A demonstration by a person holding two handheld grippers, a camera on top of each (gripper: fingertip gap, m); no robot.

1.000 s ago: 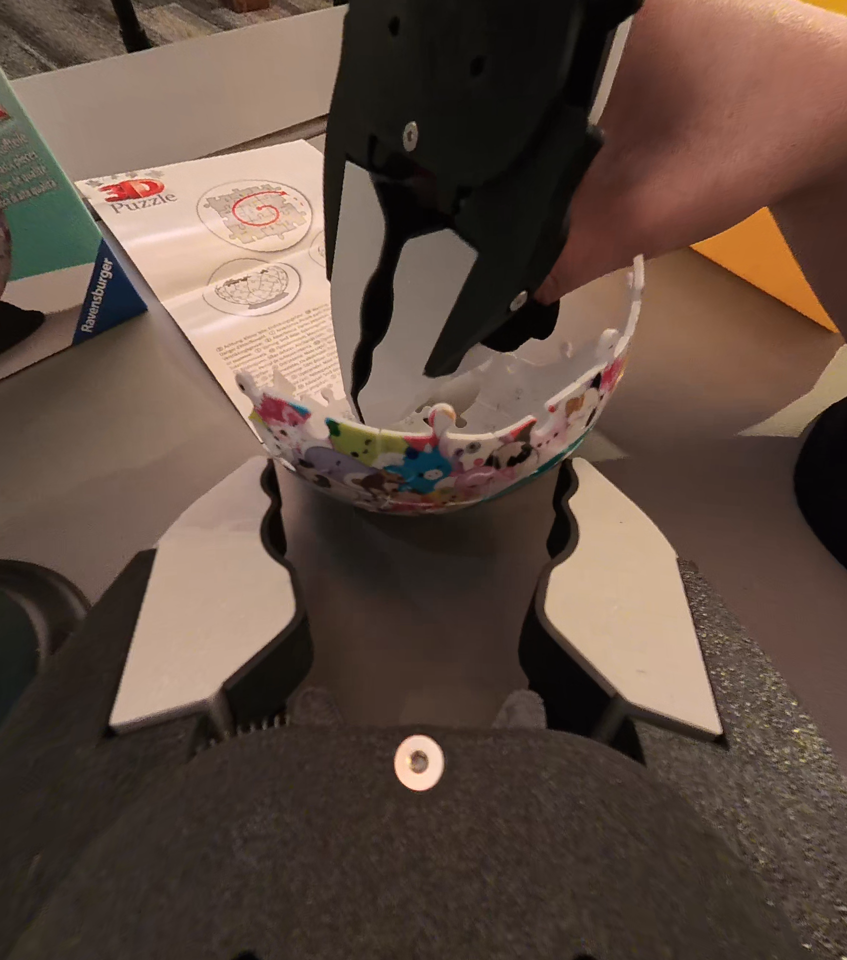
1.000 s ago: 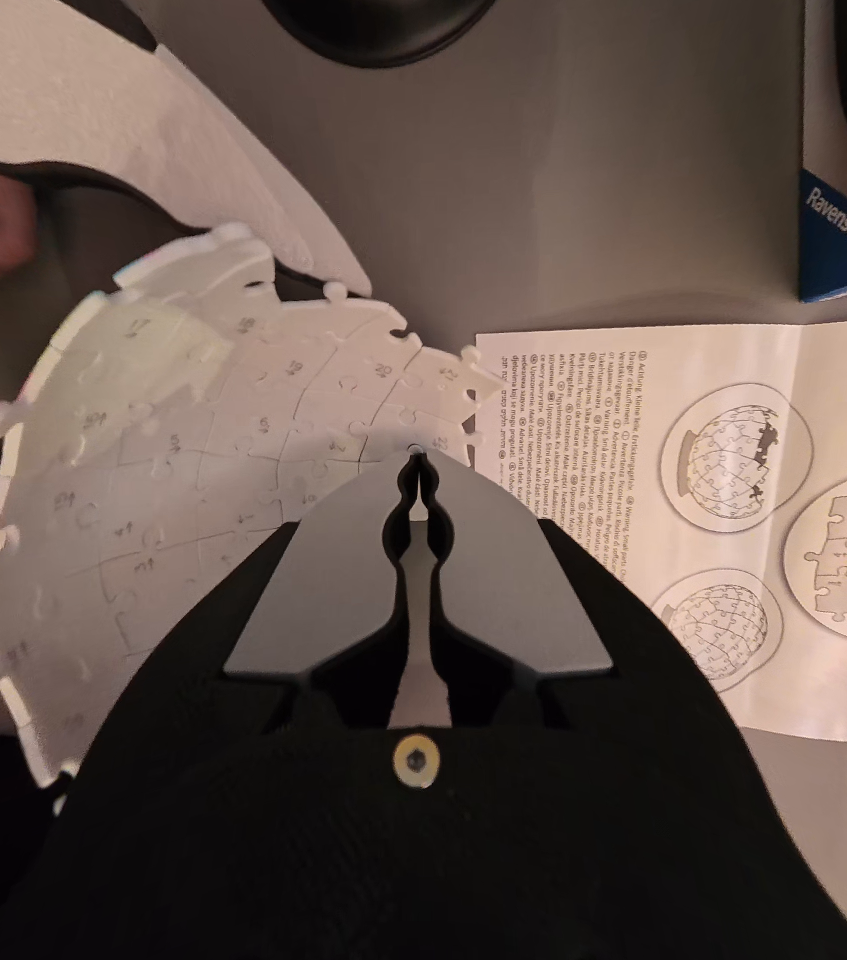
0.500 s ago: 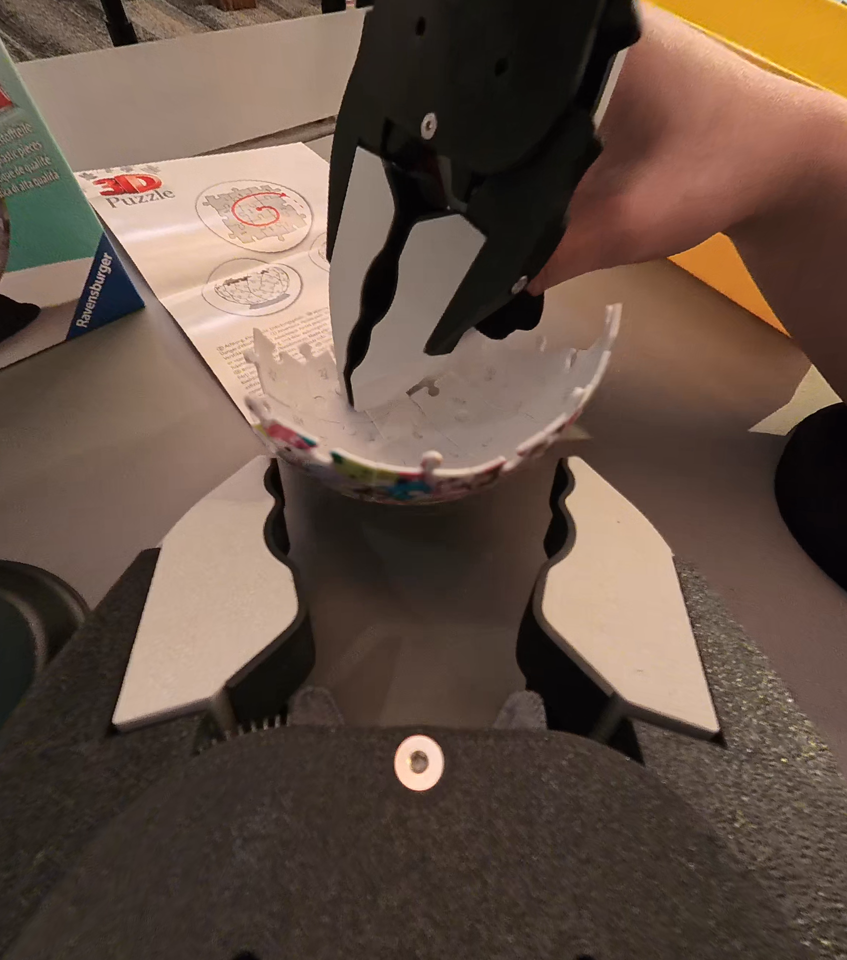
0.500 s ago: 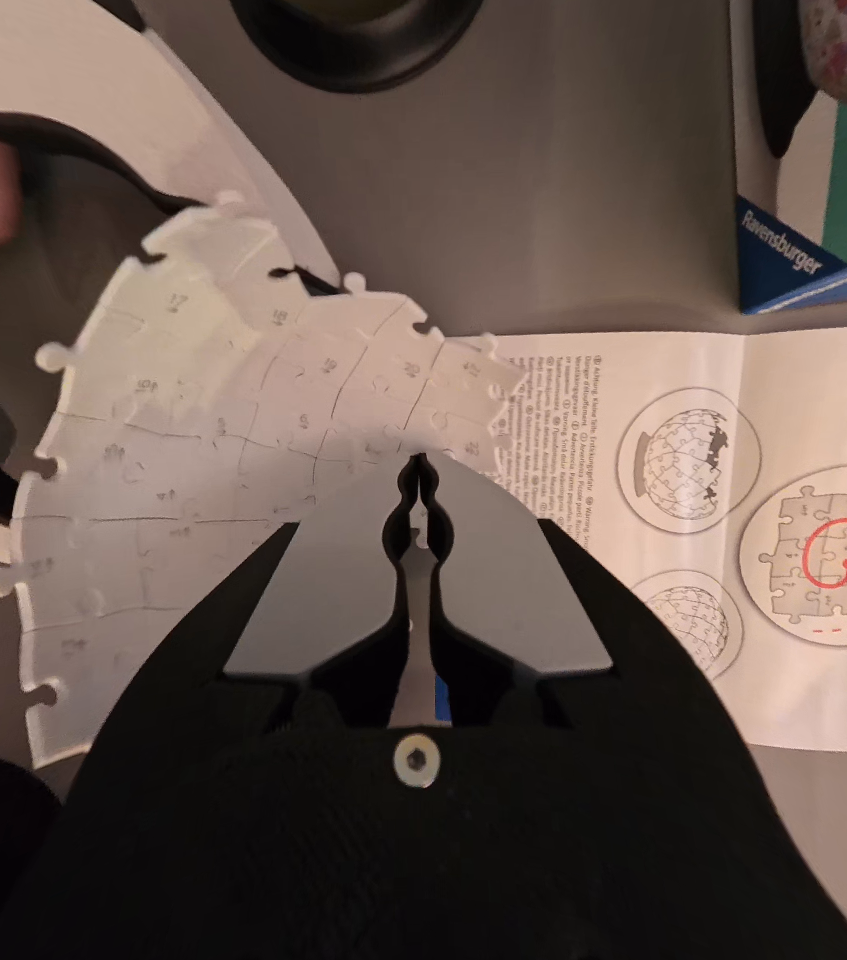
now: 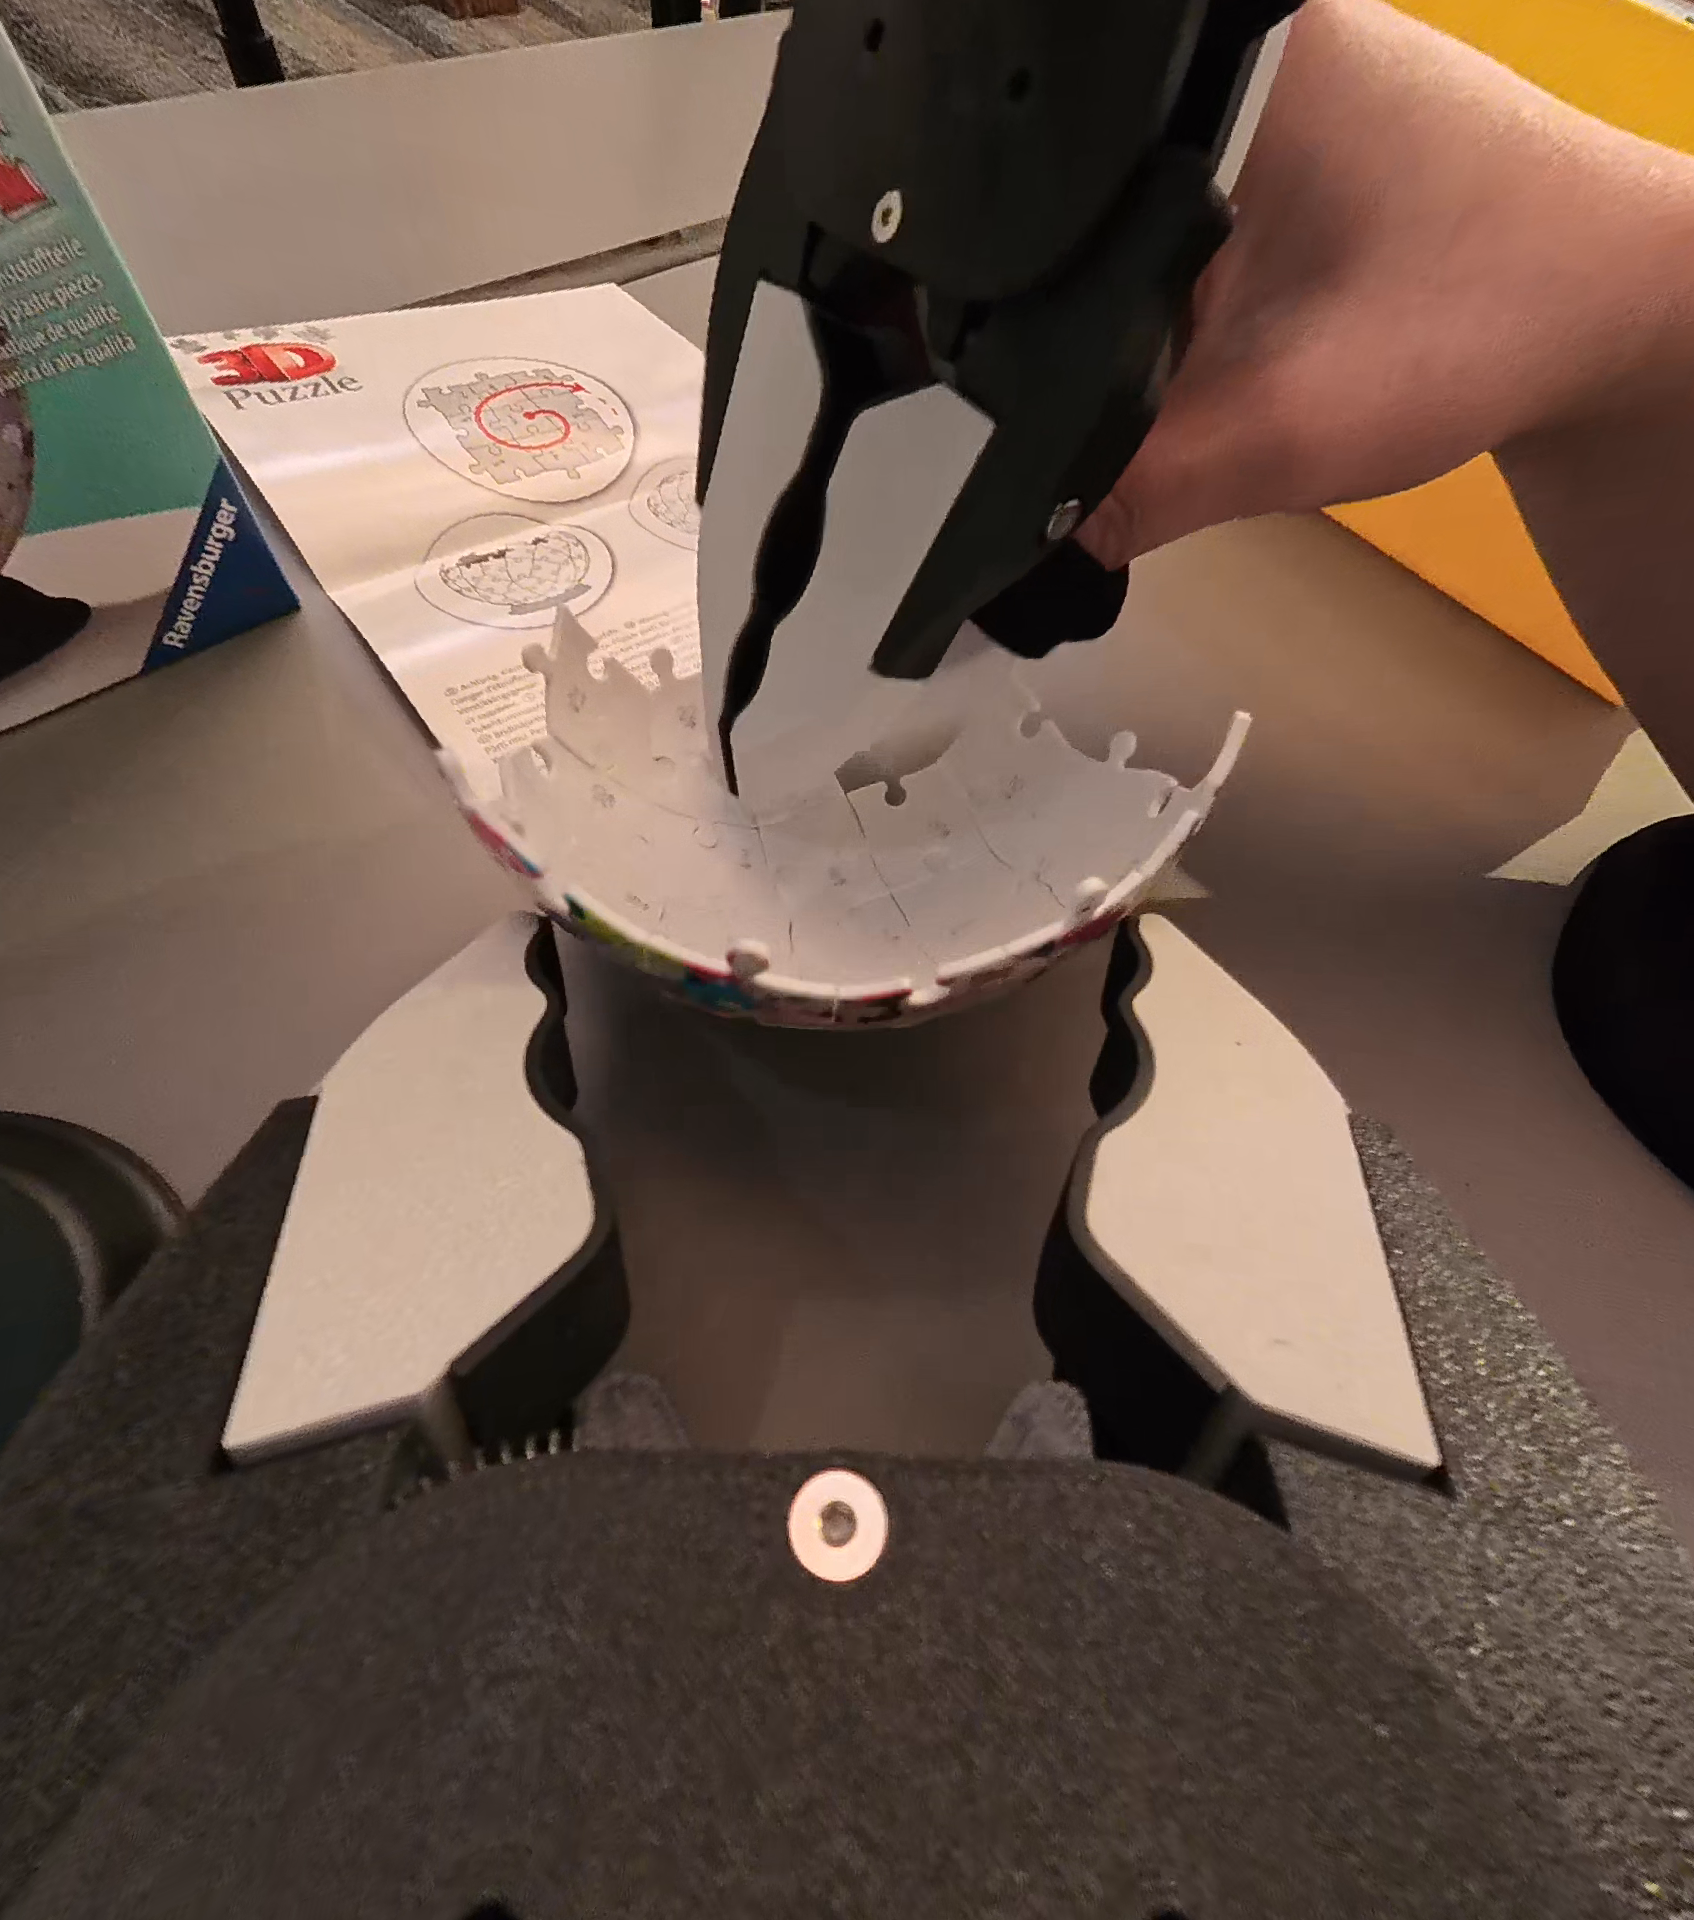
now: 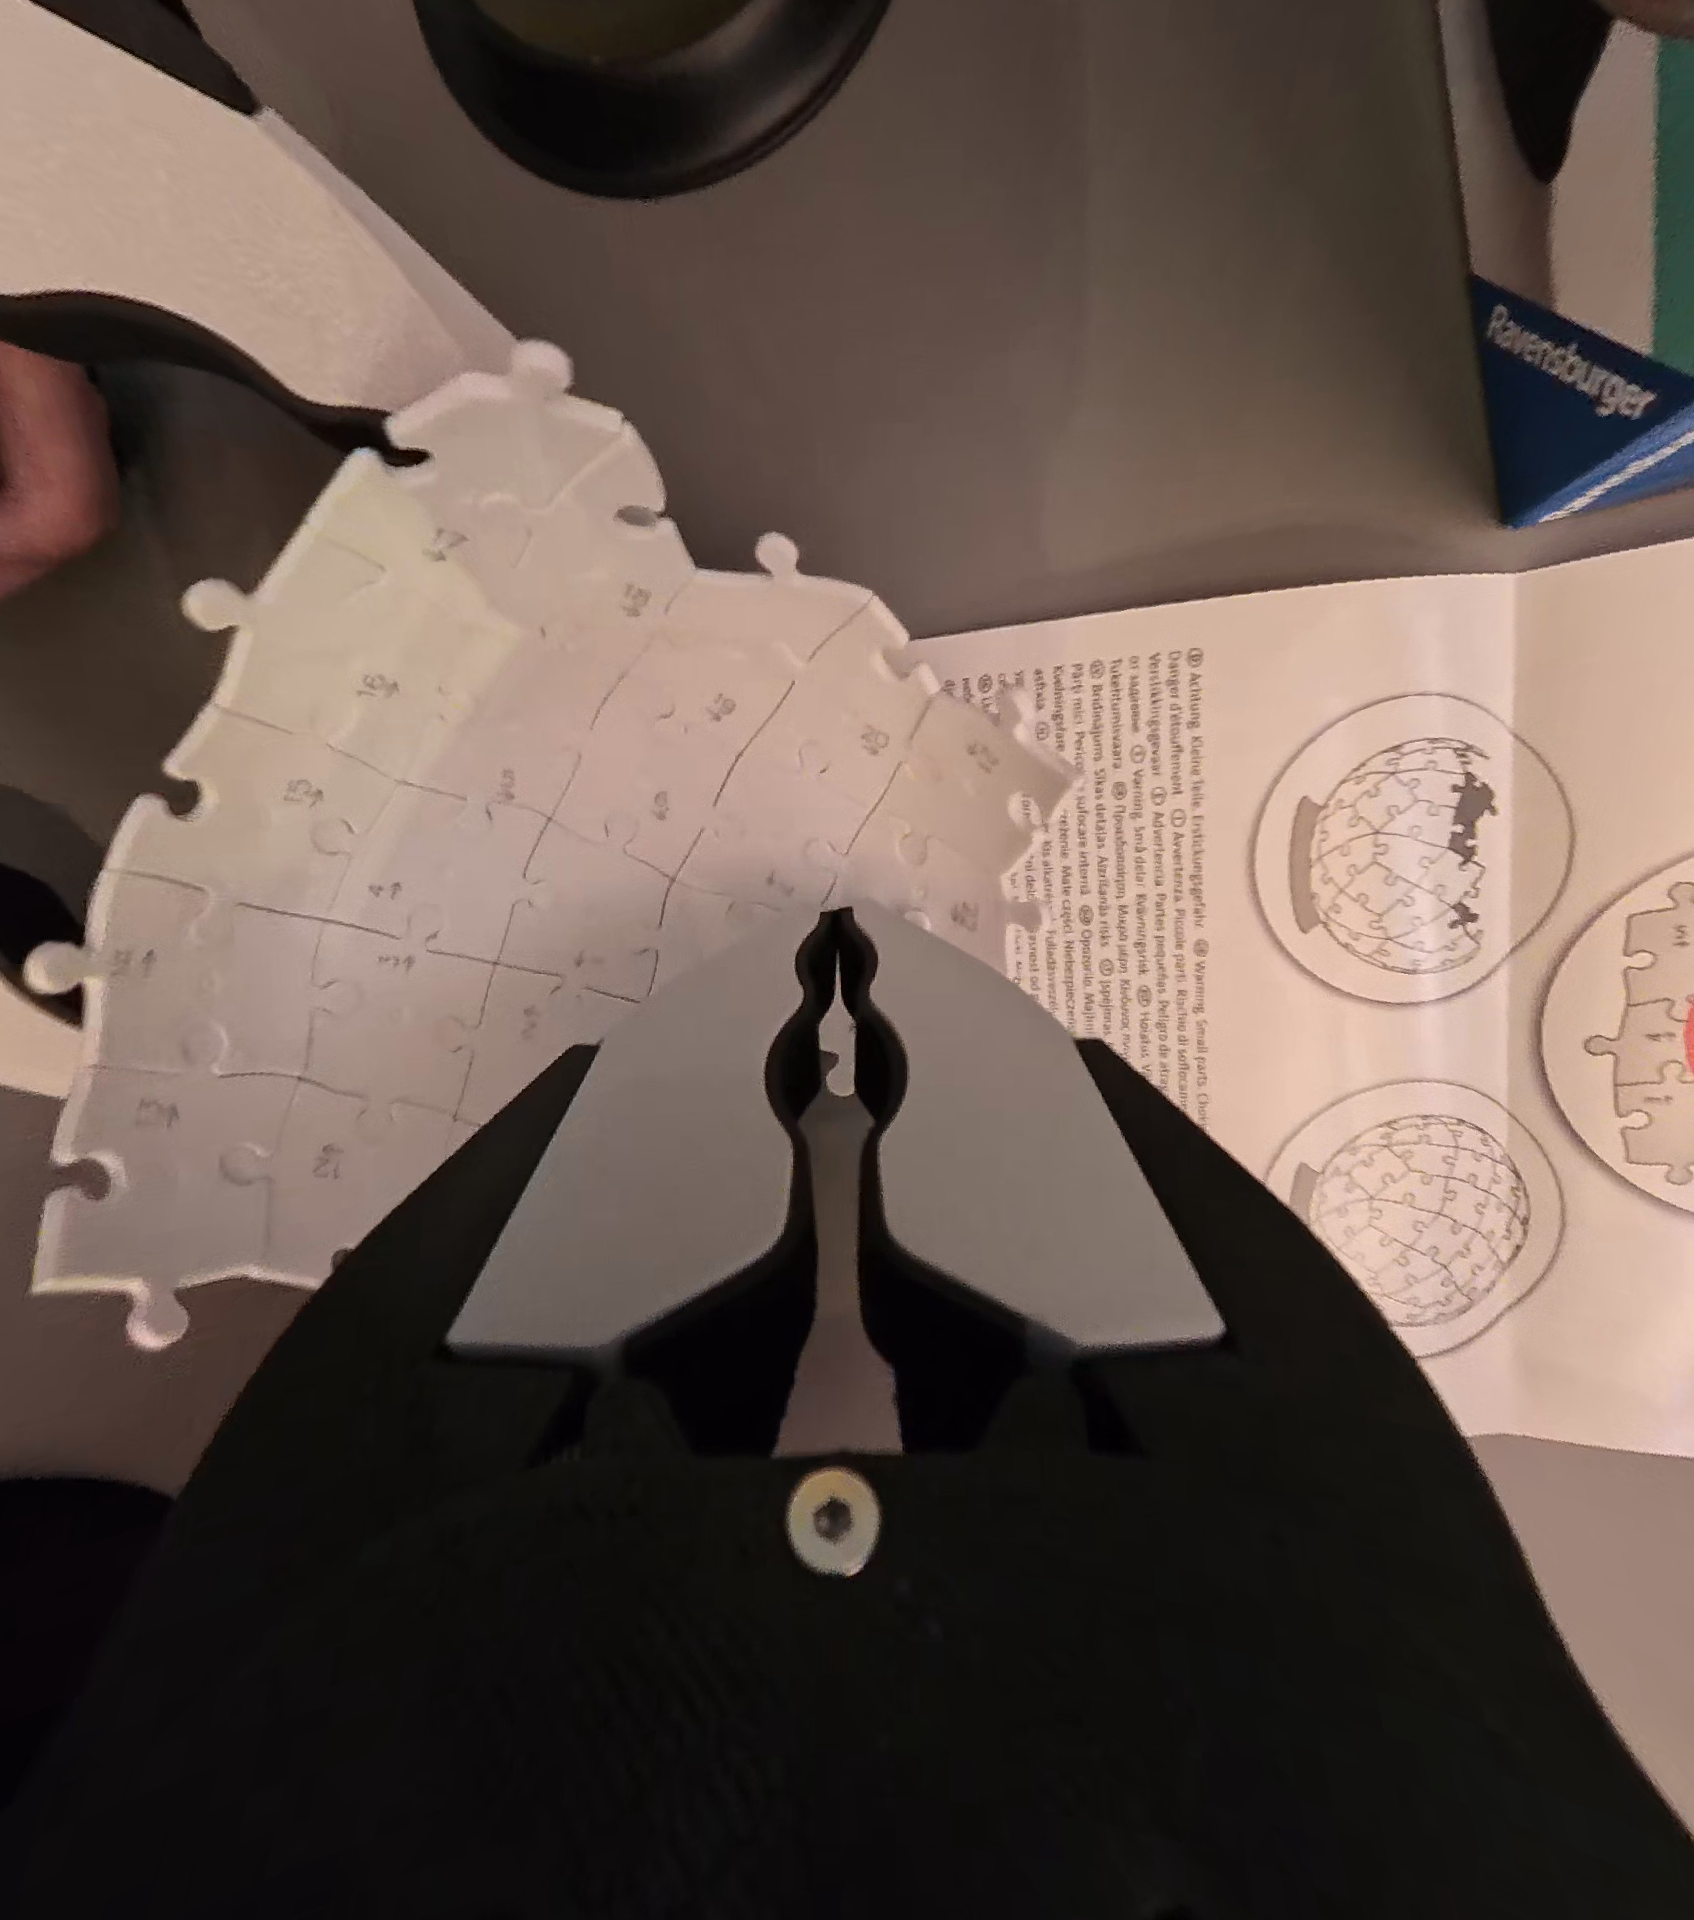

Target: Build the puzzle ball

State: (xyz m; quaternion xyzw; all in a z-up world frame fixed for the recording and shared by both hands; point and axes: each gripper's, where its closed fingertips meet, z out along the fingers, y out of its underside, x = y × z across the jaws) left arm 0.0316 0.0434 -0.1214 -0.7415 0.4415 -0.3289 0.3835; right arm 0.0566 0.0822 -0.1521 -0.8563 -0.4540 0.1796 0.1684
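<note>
Since the earlier frame, the puzzle ball (image 5: 853, 883) has tipped so its open side faces your left wrist camera; you now see mostly its white inner surface, where a second ago the colourful outer print faced you. It is a half-built shell, bowl-shaped, made of interlocked curved pieces with a jagged rim of knobs and notches and one empty notch near the far side. A thin band of the bright cartoon print shows along its lower edge.

Your right gripper (image 6: 841, 920) reaches down into the shell from above, its fingers together at the tips against the inner wall near the far rim. Whether a piece's edge is pinched between them is hard to tell from either view. Your hand (image 5: 1394, 343) holds that gripper from the right.

Your left gripper (image 5: 838, 961) sits low in front of the shell with its fingers wide apart, holding nothing; the shell's near edge lies between the fingertips and just above them.

Under and behind the shell lies the instruction sheet (image 5: 469, 457) on the grey table (image 5: 147, 883), with the puzzle box (image 5: 43, 364) at the far left.
</note>
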